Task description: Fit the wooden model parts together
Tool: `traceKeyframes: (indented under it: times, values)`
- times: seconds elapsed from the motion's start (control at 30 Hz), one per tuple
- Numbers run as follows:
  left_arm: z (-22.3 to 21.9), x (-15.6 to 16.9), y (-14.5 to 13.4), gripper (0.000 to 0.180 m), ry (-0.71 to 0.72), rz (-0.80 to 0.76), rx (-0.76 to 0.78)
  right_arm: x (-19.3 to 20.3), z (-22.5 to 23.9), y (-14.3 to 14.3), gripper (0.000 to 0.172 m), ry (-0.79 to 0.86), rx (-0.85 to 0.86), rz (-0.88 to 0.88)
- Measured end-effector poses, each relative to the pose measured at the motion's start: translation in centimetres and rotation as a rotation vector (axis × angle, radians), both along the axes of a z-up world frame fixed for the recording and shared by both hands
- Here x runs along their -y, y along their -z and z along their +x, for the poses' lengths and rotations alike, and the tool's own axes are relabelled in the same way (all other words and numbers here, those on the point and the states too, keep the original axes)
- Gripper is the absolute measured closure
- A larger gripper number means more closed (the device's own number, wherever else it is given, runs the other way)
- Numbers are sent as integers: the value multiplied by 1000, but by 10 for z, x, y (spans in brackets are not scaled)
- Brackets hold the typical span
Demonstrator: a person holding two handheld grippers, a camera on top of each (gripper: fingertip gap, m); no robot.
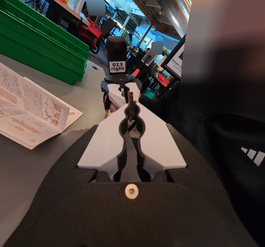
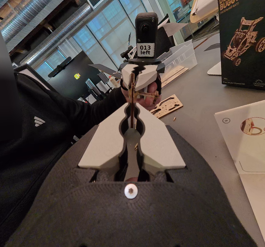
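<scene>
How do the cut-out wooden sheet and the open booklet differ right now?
The wooden sheet is tan plywood with holes where parts were removed; the booklet is white printed paper. The sheet lies flat; the booklet's pages are raised along a fold. Both rest on the grey table.

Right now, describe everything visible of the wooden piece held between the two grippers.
The wooden piece is thin, pale plywood with dark burnt edges, seen edge-on and upright above the table. A short crossbar sticks out sideways to a small end plate. The right gripper pinches its near end; the left gripper pinches the far end.
</scene>
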State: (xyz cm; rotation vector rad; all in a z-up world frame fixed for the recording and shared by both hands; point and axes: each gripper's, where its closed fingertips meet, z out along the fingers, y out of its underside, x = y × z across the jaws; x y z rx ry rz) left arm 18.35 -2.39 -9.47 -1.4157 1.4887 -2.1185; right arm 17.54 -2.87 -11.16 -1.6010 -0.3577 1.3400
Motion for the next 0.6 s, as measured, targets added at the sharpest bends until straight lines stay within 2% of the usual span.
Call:
traceKeyframes:
  times: [0.27, 0.6]
  values:
    - [-2, -1, -3, 180, 26, -66, 8, -1, 3, 1, 171, 11, 16, 8]
    - [-7, 15, 4, 180, 156, -101, -46, -4, 5, 10, 171, 31, 247, 111]
